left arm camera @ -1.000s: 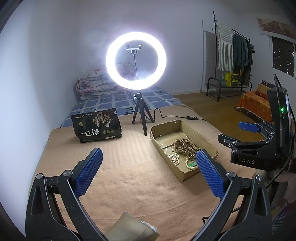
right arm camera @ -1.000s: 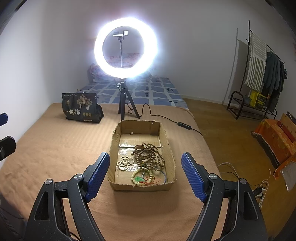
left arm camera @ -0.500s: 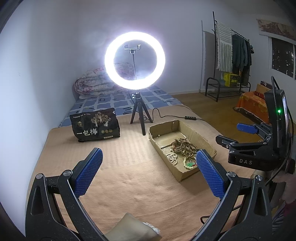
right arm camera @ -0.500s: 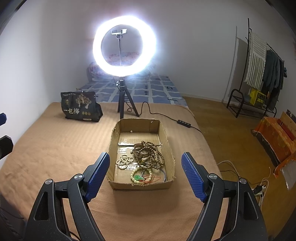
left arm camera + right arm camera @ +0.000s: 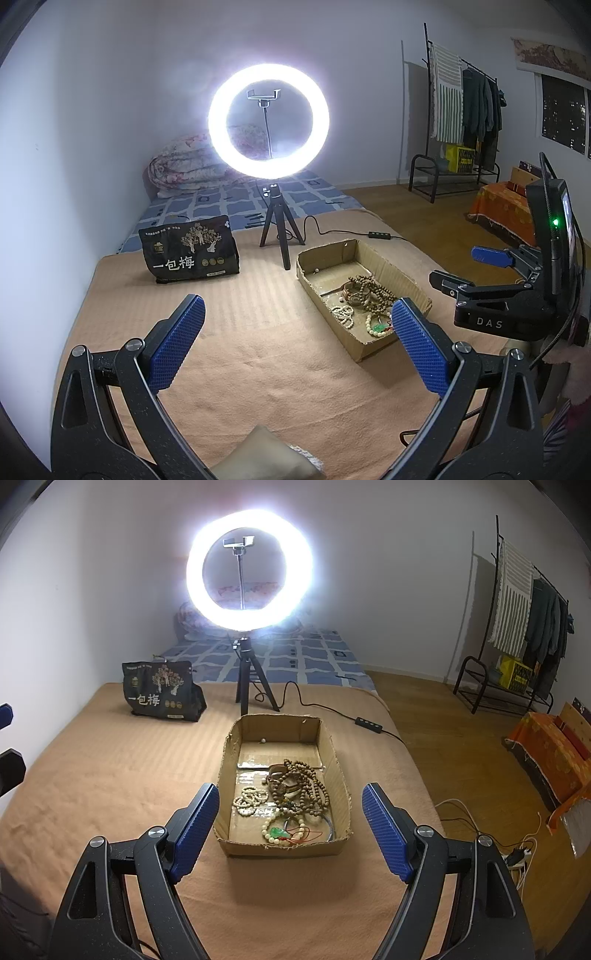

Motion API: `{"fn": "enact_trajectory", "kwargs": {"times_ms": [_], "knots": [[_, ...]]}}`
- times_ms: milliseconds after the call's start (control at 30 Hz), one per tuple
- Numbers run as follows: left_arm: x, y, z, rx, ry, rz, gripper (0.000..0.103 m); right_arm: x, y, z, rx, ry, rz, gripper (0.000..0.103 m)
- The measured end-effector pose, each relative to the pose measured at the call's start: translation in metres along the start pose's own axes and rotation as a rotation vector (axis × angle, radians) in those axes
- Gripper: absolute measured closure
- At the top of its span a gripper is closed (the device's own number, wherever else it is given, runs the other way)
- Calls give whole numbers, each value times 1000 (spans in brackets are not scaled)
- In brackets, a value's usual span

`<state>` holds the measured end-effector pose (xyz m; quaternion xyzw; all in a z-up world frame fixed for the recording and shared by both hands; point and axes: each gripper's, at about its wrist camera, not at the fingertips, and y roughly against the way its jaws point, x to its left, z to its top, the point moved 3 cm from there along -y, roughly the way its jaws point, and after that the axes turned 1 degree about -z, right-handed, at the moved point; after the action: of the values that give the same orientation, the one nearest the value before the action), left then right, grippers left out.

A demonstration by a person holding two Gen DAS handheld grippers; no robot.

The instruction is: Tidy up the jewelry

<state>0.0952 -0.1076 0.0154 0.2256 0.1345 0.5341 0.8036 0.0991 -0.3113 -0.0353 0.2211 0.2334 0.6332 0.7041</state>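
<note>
Straight ahead of the right hand-held gripper [image 5: 290,829], spread wide and empty: cardboard box [image 5: 338,775] on the bed [image 5: 110,775], now slightly nearer than a second ago; jewelry [image 5: 295,790] heaped inside, tangled; left hand-held gripper [image 5: 297,343] likewise spread, empty; sorting stage undecidable.

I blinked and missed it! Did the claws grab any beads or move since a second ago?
Nothing was grabbed. Both the left claw and the right claw are open and empty, as before. The views shifted only a little: both claws drifted slightly. The jewelry lies untouched in the cardboard box, and the ring light and black bag stayed put.
</note>
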Motion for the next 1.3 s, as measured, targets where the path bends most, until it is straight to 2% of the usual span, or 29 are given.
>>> {"fn": "enact_trajectory", "kwargs": {"times_ms": [467, 1100, 1300], "knots": [[4, -4, -4, 26, 31, -9, 0, 1, -3, -2, 10, -3, 1, 23], [7, -3, -5, 21, 36, 0, 0, 1, -3, -3, 17, -3, -2, 23], [8, -1, -3, -5, 22, 12, 0, 2, -5, -3, 24, -2, -2, 23]]}}
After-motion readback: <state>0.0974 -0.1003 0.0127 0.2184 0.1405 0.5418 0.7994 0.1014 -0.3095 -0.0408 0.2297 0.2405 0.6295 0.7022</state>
